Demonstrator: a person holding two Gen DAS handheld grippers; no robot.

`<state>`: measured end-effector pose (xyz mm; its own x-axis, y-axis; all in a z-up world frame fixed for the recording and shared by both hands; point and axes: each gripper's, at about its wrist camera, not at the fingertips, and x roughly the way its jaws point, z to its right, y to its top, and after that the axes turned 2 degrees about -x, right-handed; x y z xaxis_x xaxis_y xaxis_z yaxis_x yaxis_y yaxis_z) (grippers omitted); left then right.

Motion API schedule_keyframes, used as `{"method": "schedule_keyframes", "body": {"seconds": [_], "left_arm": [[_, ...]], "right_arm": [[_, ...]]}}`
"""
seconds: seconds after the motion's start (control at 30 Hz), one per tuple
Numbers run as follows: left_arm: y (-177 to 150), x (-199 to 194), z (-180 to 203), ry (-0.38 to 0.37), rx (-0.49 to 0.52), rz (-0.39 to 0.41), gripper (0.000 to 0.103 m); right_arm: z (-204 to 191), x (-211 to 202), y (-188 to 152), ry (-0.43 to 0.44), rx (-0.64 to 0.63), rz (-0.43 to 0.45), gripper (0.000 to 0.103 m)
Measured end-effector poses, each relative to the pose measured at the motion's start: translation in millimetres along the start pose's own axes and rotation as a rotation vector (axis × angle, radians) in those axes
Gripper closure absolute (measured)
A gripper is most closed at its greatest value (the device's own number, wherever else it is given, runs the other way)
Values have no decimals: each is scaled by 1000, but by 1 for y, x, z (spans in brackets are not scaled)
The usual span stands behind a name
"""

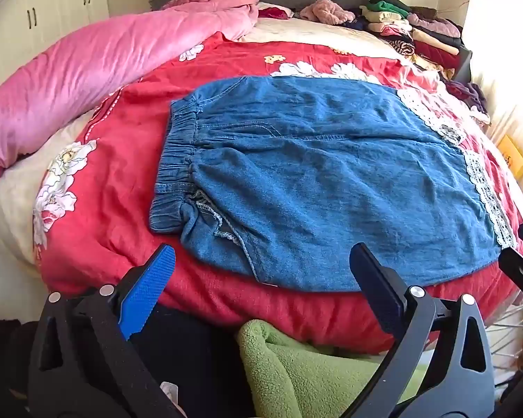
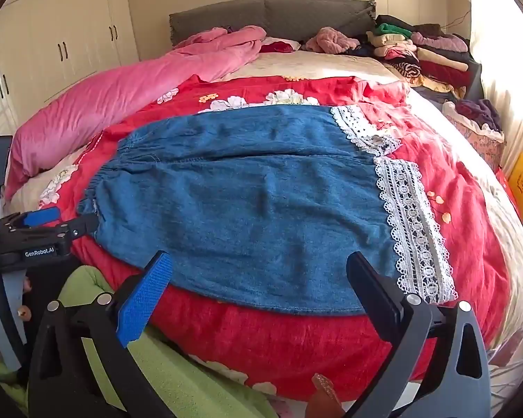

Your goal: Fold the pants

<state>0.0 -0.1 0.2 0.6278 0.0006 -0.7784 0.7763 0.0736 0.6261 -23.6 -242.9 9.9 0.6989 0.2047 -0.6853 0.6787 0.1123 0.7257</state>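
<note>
we saw blue pants flat on red quilt; left gripper and right gripper both spread, empty.

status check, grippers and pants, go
Left gripper open, right gripper open, both empty at the near edge. Pants flat on the red quilt, waistband left, lace cuffs right. Nothing on them.

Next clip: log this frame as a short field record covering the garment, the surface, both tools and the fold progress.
garment: blue denim pants with white lace hems, spread flat, elastic waistband to the left
surface: red floral quilt on the bed
left tool: open, at the near edge, holding nothing
right tool: open, at the near edge, holding nothing
fold progress: no cross fold yet
</note>
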Motion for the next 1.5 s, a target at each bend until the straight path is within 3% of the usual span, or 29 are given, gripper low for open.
{"method": "schedule_keyframes", "body": {"seconds": [1.5], "left_arm": [[-2,-10,9,-9,29,22,9]], "right_arm": [[-6,0,0,-13,-18,0,4]]}}
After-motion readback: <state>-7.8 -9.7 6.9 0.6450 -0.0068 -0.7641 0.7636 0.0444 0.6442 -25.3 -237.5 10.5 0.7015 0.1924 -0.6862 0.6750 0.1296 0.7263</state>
